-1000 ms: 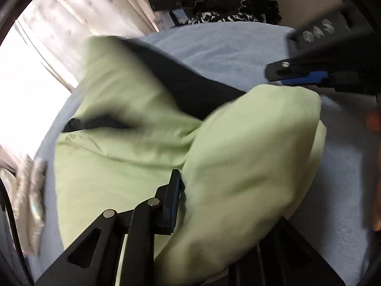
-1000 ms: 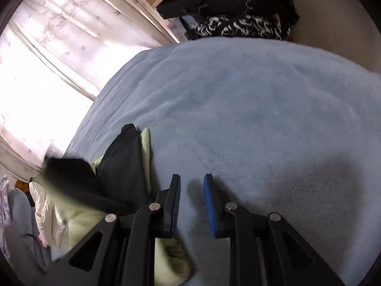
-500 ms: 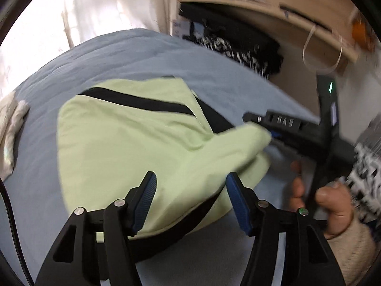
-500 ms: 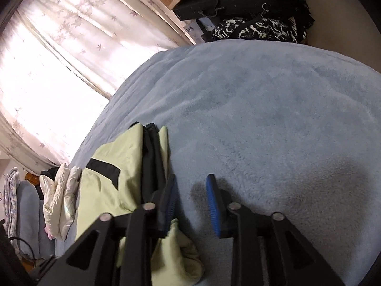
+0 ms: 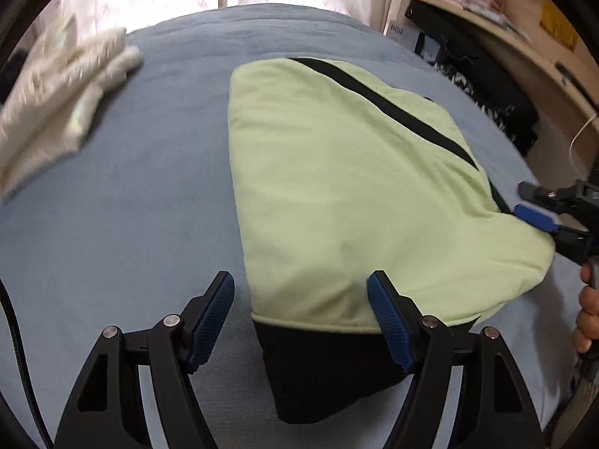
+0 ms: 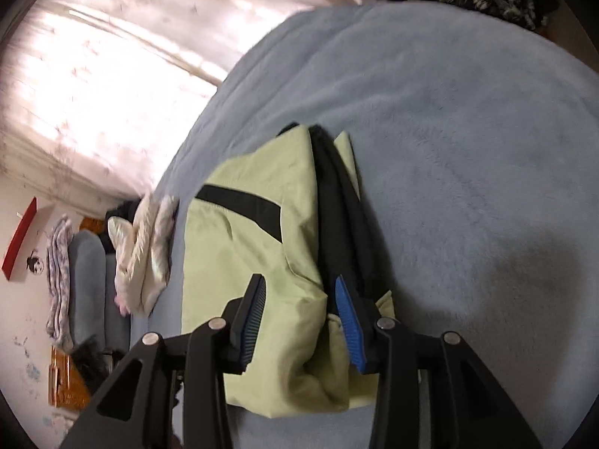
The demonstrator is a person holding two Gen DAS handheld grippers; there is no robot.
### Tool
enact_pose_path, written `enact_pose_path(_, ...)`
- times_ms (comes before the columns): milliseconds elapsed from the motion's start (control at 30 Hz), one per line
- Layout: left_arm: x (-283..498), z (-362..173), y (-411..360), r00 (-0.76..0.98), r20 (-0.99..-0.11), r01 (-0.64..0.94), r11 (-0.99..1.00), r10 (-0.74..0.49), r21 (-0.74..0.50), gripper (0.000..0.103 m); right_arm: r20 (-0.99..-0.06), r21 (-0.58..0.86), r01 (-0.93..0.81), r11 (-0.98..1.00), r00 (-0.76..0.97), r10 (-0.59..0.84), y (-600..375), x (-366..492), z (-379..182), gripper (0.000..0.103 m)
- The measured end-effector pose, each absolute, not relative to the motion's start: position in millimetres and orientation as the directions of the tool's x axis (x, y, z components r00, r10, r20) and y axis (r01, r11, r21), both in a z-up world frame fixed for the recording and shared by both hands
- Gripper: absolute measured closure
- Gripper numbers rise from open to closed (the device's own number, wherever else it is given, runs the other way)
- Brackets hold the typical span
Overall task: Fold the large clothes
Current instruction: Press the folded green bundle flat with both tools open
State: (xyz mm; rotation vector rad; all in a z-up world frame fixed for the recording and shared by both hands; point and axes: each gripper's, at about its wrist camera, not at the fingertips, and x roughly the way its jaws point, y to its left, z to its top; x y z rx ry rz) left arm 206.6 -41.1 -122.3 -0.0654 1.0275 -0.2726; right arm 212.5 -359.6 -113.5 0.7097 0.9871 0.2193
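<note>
A light green jacket (image 5: 344,187) with black trim lies folded on the blue bed blanket (image 5: 131,187). Its black lining sticks out at the near edge. My left gripper (image 5: 301,318) is open and empty, just above the jacket's near edge. My right gripper (image 6: 301,321) is open, its jaws standing over the jacket's (image 6: 254,247) near corner without clamping it. It also shows in the left wrist view (image 5: 539,209) at the jacket's right end, with the holder's hand below it.
A cream quilted garment (image 5: 56,89) lies at the bed's far left, also in the right wrist view (image 6: 146,258). Dark clothes (image 5: 483,86) are piled under a wooden shelf (image 5: 524,41) at the right. A curtained window (image 6: 105,75) is behind the bed.
The left gripper let go of the jacket, opened wide and drew back. The jacket dropped flat on the bed. The right gripper opened wider and moved over the jacket's corner.
</note>
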Motion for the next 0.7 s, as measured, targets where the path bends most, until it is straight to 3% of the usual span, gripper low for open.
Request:
enact_pose_path(200,200.1,-134.7,-39.5,0.441,-0.830,0.191,0.939,-0.342,-0.286,0.031,-0.712,0.636,0.103,0.765,0.461,0.530,-346.4,236.2,-122.3,0.064)
enact_pose_path(300,200.9,-140.9,-36.2,0.427,-0.824,0.181,0.928,-0.372,-0.325,0.030,-0.765,0.573,0.110,0.812,0.427,0.482,-334.0,251.1,-132.8,0.064)
enact_pose_path(500,198.1,-139.8,-37.6,0.425,-0.826,0.183,0.929,-0.370,-0.322,0.030,-0.769,0.534,0.032,0.845,0.435,0.469,-311.5,270.0,-137.2,0.064)
enact_pose_path(533,197.6,-137.5,-38.8,0.425,-0.829,0.183,0.931,-0.364,-0.315,0.030,-0.756,0.537,0.001,0.843,0.445,0.481,-308.8,270.5,-134.4,0.072)
enact_pose_path(567,198.0,-135.4,-39.3,0.422,-0.833,0.182,0.933,-0.358,-0.309,0.030,-0.739,0.540,-0.027,0.841,0.462,0.490,-307.3,269.4,-129.5,0.097)
enact_pose_path(700,193.5,-120.8,-44.9,0.419,-0.840,0.206,0.937,-0.345,-0.282,0.030,-0.645,0.545,-0.076,0.835,0.598,0.475,-325.9,246.8,-90.0,0.098)
